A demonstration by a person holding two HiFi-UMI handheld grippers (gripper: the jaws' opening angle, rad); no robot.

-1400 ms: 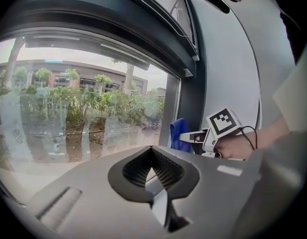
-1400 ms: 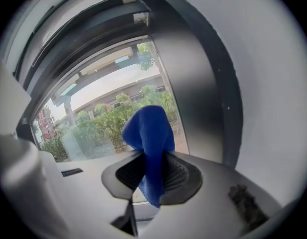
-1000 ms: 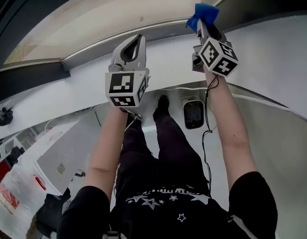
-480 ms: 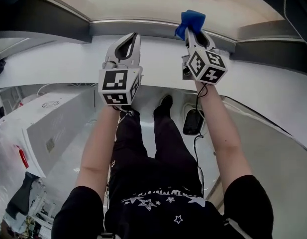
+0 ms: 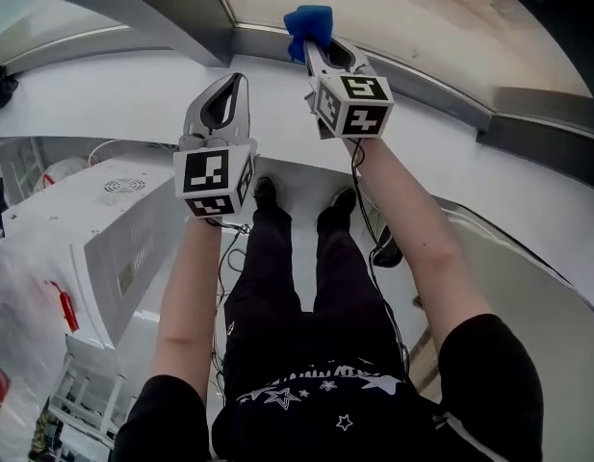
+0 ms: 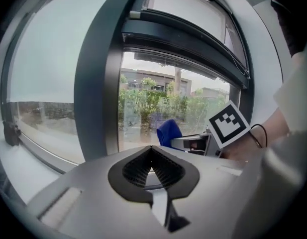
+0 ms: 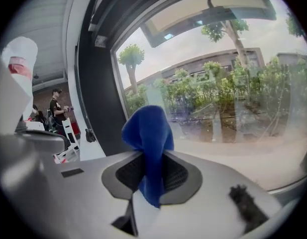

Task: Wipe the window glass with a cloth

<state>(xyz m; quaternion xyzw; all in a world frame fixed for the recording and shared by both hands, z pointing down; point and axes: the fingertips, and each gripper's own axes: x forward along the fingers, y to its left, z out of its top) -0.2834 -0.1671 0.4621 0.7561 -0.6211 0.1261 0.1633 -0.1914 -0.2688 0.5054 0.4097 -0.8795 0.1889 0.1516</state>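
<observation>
Cloth (image 7: 146, 129) between right gripper (image 7: 150, 152) fingers (image 7: 177, 174)

Indoor workroom, a lab or office by the look; a tall window (image 7: 233, 108) in a dark frame (image 6: 96, 83) faces trees (image 6: 148, 103) and buildings (image 7: 213, 59); inside, a white vented cabinet (image 5: 114, 229); loose cables (image 5: 229, 258) on a pale floor (image 5: 301, 253); a person (image 7: 56, 106) by a white chair (image 7: 68, 128).

Soft fabric cloth (image 5: 309, 19), hazy window glass (image 5: 402, 8)
</observation>
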